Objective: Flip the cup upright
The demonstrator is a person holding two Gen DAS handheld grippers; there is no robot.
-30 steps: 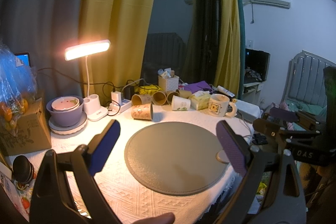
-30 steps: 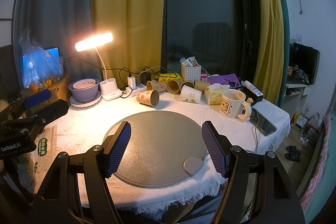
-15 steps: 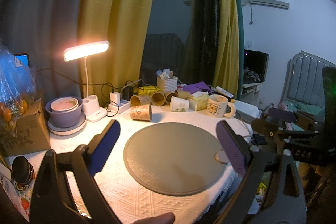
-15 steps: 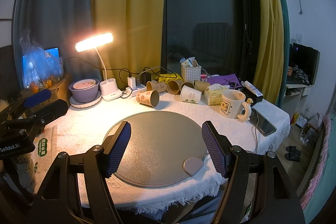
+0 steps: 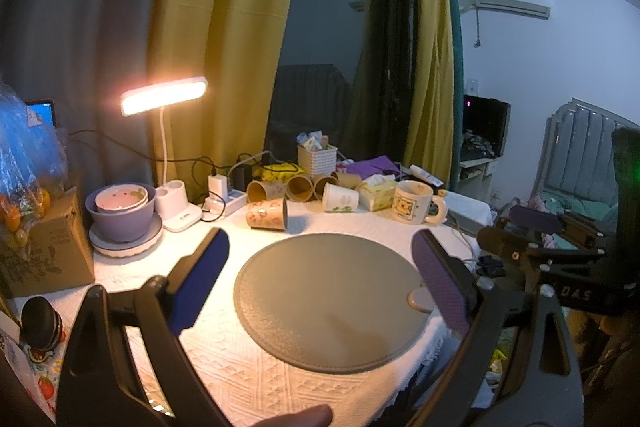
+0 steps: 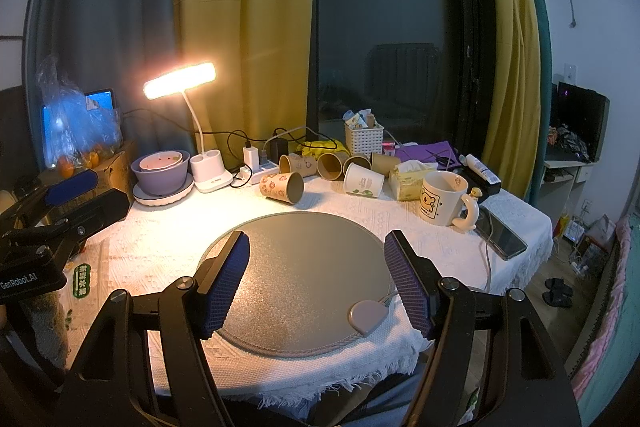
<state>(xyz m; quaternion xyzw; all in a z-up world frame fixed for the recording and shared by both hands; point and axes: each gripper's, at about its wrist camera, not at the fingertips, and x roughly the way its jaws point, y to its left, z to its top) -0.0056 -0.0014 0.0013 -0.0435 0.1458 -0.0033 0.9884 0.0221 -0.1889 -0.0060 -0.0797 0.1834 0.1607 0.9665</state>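
A patterned paper cup [image 5: 267,213] lies on its side behind the round grey mat [image 5: 328,303]; it also shows in the right wrist view [image 6: 282,187]. Several more paper cups [image 6: 332,167] lie on their sides behind it, one of them white [image 6: 363,180]. My left gripper [image 5: 320,283] is open and empty above the near side of the mat. My right gripper [image 6: 318,281] is open and empty above the mat's [image 6: 304,267] near edge. Both are well short of the cups.
A bear mug [image 6: 440,198] stands upright at the right, with a tissue box [image 6: 408,179] and a phone [image 6: 502,233] near it. A lit desk lamp [image 6: 180,81], a purple bowl [image 6: 160,171], a power strip [image 6: 260,175] and a white basket [image 6: 363,139] stand at the back.
The left gripper has drifted slightly, so the table scene sits a little lower and to the left. The right gripper's view is nearly unchanged. Both stay open.
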